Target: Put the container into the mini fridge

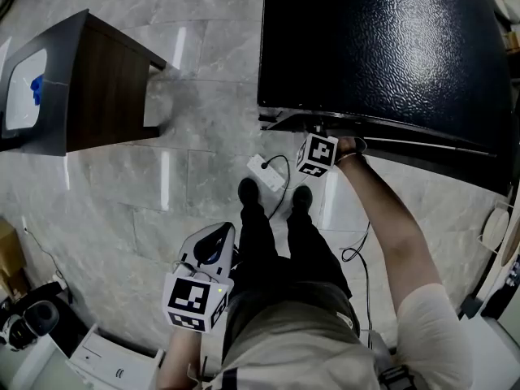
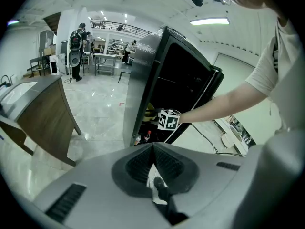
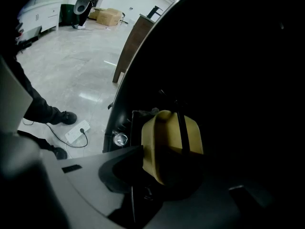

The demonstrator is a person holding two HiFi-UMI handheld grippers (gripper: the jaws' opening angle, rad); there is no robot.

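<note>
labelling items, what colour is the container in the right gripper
The container is yellow; it shows best in the right gripper view.

No readable text, no legible labels

Pale grey marbled floor tiles point(image 1: 203, 96) fill the head view, glossy with streaks of reflected light. A dark wooden bench point(image 1: 106, 88) stands at upper left, a white power strip point(image 1: 266, 171) lies at centre, and a white cabinet point(image 1: 97, 356) sits at lower left. In the left gripper view, strip lights point(image 2: 208, 21) glow on a white ceiling.
</note>
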